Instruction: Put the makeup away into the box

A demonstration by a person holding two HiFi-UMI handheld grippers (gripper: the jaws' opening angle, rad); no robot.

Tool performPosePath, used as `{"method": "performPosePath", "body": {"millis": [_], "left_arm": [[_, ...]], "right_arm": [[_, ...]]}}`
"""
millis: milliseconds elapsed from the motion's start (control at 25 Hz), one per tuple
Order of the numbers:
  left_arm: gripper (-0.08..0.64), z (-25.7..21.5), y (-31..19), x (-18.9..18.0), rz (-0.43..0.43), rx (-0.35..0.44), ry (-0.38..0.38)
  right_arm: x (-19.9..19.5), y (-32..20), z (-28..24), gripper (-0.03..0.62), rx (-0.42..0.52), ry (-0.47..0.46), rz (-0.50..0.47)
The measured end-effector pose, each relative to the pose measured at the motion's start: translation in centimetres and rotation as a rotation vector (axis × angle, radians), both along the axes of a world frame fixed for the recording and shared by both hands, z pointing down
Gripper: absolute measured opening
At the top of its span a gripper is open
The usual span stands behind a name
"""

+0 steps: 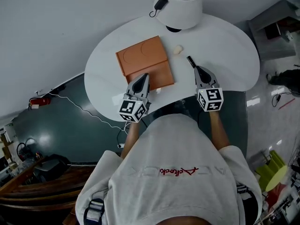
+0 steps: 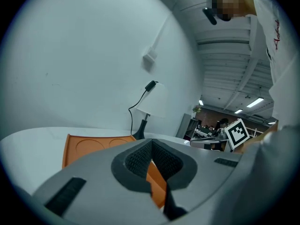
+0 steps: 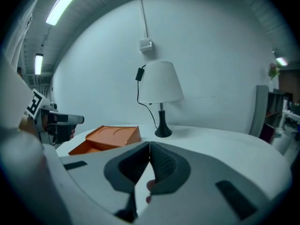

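Observation:
An orange box [image 1: 140,55] lies open on the white round table [image 1: 225,46], its lid flat toward the wall; it also shows as the box [image 2: 91,146] and the box [image 3: 107,136]. My left gripper [image 1: 146,76] hovers over the box's near half with its jaws together and nothing in them [image 2: 151,143]. My right gripper [image 1: 195,68] is shut, pads touching [image 3: 150,145]. A slim black makeup stick [image 1: 190,60] sits right at its tip; whether they touch I cannot tell. A small beige puff [image 1: 177,49] rests on the table beside the box's right edge.
A white lamp [image 1: 180,3] with a black cord stands at the table's far edge, seen as the lamp [image 3: 161,83] and the lamp [image 2: 157,102]. The table's near edge runs just under both grippers, against the person's body. A dark floor lies around.

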State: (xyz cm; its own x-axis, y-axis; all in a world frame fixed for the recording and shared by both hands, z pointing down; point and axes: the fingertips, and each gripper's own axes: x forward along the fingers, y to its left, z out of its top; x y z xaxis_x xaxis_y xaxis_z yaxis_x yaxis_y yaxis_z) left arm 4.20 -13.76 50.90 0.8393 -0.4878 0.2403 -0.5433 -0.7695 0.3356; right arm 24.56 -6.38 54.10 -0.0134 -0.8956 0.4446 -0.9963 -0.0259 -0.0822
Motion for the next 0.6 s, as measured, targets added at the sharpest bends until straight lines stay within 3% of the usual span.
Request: {"method": "performPosePath", "body": {"millis": [600], "left_arm": [[0.009,3.3,0.9,2.1,0.025,-0.068,-0.039]], "right_arm": [[0.9,4.0,7.1,0.022,-0.175,-0.039,0.009]]}}
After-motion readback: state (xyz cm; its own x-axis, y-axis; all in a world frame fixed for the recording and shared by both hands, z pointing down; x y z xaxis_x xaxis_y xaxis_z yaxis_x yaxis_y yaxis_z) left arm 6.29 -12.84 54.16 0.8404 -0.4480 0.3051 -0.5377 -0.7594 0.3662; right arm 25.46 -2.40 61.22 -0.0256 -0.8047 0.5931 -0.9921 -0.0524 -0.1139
